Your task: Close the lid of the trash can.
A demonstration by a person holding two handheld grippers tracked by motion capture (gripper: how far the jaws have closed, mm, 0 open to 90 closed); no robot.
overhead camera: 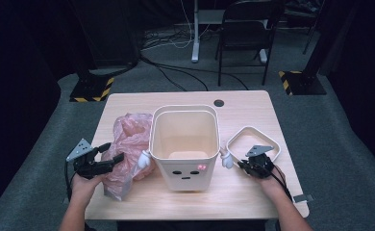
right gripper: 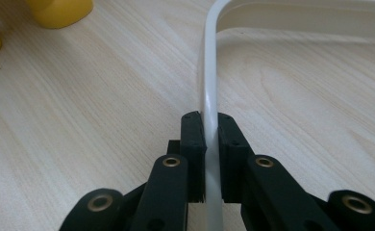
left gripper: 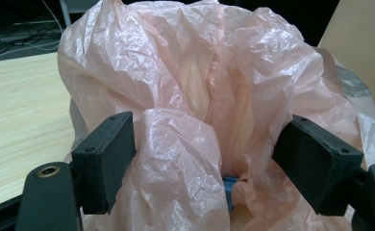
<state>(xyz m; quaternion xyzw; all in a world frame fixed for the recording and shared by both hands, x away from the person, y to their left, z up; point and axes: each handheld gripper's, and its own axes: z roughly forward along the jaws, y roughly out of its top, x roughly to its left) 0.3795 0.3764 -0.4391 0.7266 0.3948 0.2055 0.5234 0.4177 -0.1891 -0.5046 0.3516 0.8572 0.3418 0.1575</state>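
Note:
A crumpled pink plastic bag (overhead camera: 128, 139) lies on the table left of a cream bin (overhead camera: 184, 179) with a face drawn on its front. My left gripper (overhead camera: 114, 151) is at the bag's near left side. Its jaws stand wide apart, and the bag (left gripper: 190, 86) bulges between its pads (left gripper: 106, 163). A small blue piece (left gripper: 230, 185) peeks out low in the folds. A white square ring (overhead camera: 238, 135) lies flat on the table right of the bin. My right gripper (overhead camera: 247, 164) is shut on its near edge, and the thin white rim (right gripper: 208, 72) runs straight between the closed pads (right gripper: 193, 139).
The bin has small white hands on both sides (overhead camera: 144, 159) and yellow rounded feet (right gripper: 60, 9). A round cable hole (overhead camera: 218, 103) sits near the wooden table's far edge (overhead camera: 185, 94). A black chair (overhead camera: 245, 33) and cables stand on the floor beyond.

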